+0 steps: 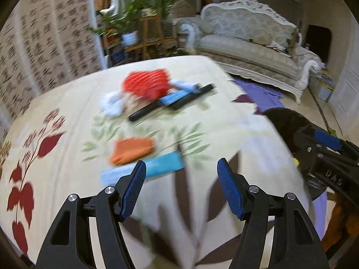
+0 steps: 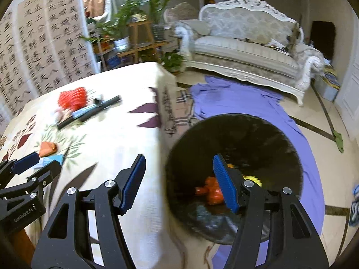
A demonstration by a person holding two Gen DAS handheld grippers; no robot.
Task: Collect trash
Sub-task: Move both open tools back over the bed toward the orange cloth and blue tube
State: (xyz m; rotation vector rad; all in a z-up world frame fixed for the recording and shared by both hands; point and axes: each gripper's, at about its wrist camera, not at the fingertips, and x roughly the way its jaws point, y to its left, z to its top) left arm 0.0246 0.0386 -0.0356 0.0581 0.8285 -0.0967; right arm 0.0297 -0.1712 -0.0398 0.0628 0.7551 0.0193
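Left gripper [image 1: 181,174]: jaws spread, nothing held, above table [image 1: 67,103] with floral cloth.
Right gripper [image 2: 177,170]: jaws spread, nothing held, over table edge and black trash bin [image 2: 269,134].
Bin: on purple sheet [image 2: 235,98] on floor beside table; orange piece [image 2: 212,190] and yellow piece [image 2: 254,180] inside.
On table, near left gripper: orange packet [image 1: 132,149], light-blue wrapper [image 1: 161,165] just beside it.
Farther back: red mesh item [image 1: 147,85], white crumpled item [image 1: 112,104], black sticks [image 1: 172,102], blue wrapper [image 1: 174,97], heaped together; blurred.
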